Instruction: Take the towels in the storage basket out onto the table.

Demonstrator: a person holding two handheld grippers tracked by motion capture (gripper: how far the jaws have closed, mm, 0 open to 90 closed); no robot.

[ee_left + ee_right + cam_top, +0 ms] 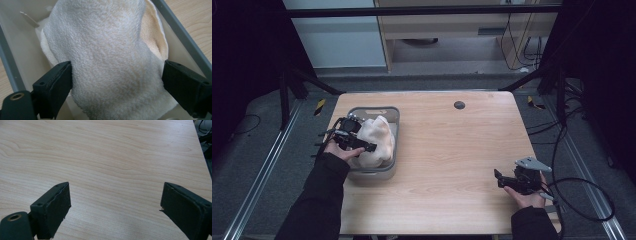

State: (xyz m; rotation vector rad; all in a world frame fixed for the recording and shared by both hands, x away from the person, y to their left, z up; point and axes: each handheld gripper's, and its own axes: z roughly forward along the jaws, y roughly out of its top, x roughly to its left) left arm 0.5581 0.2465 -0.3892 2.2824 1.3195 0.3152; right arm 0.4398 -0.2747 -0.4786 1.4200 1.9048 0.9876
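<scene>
— Cream terry cloth, bunched up: that towel (105,62) sits heaped in the grey bin (393,116) at the left of the wooden table (452,150), rising above its rim. Which step would you call this?

— The grasp itself, I'd say. The left gripper (117,85) is down over the towel with its jaws spread wide, one on each flank of the mound. Both press against the pile, but they have not closed; nothing is pinched yet.

— And the other one?

— The right gripper (115,202) rests near the table's right front corner, well apart from the bin, jaws parted over bare wood and holding nothing. It looks idle to me.

— So what does the next move ask for?

— Closing the left jaws firmly on a thick fold, I think, then lifting straight up so the cloth clears the bin walls. Terry cloth is soft and gives, so a shallow bite may slip; going slightly deeper before squeezing seems wise.

— Might the bin come up too?

— Possibly, if the cloth drags on a wall. The free gripper could steady it.
</scene>
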